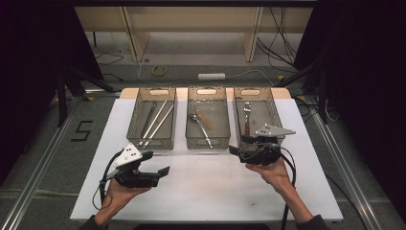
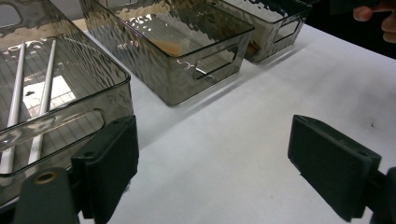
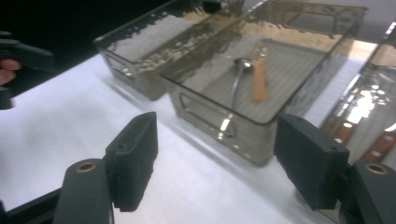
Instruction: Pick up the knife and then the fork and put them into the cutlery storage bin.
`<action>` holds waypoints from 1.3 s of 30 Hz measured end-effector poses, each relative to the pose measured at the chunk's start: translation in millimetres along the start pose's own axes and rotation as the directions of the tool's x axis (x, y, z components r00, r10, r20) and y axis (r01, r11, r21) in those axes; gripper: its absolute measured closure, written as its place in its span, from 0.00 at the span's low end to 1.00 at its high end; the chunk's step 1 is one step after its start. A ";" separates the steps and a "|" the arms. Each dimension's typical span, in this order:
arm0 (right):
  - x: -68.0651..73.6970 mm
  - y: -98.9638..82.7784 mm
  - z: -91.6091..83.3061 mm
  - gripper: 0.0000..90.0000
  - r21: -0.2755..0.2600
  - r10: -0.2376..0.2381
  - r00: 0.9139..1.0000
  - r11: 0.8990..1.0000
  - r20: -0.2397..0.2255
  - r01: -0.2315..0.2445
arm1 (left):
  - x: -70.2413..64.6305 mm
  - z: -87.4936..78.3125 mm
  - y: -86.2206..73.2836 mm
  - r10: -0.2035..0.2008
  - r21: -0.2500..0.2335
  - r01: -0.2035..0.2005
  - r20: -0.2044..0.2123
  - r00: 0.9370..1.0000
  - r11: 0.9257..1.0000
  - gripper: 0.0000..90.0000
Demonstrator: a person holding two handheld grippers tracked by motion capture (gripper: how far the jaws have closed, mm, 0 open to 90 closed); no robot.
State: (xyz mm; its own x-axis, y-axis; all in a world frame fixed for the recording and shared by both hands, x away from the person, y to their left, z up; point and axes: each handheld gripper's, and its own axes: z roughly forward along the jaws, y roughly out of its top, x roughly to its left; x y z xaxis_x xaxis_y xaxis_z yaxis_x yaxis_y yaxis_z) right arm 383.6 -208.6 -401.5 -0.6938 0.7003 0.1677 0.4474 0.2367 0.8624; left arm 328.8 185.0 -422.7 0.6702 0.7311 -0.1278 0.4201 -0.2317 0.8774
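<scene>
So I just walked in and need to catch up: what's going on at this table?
A person holds a gripper in each hand over a white table with three smoked bins. The left bin holds chopsticks, the middle bin spoons, the right bin a fork. The right gripper sits open by the right bin; the left gripper is open and empty.

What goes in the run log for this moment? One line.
left gripper: open, empty | right gripper: open, empty, by right bin | fork: in right bin | spoon: middle bin
</scene>
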 end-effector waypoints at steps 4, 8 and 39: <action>7.5 -7.9 -2.7 0.34 -0.003 -0.019 0.999 1.000 -0.029 0.019 | 0.1 -0.2 -0.5 0.004 0.003 -0.004 -0.002 1.000 1.000 0.18; 13.4 -14.7 -6.9 0.33 -0.010 -0.030 0.999 1.000 -0.040 0.029 | -0.8 -2.1 -1.3 0.002 -0.002 -0.002 0.000 1.000 1.000 0.18; 25.2 -60.5 -41.4 0.28 -0.068 0.000 1.000 0.998 -0.032 -0.002 | -2.1 -9.7 -4.6 -0.019 -0.045 0.020 0.037 0.999 0.999 0.18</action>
State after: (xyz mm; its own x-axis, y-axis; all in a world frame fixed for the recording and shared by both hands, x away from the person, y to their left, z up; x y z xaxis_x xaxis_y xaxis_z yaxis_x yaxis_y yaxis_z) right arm 315.7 -233.2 -429.7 -0.7114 0.6787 0.1825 0.4091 0.1887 0.8928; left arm 319.4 190.8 -422.0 0.6846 0.7108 -0.1613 0.4059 -0.1880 0.8944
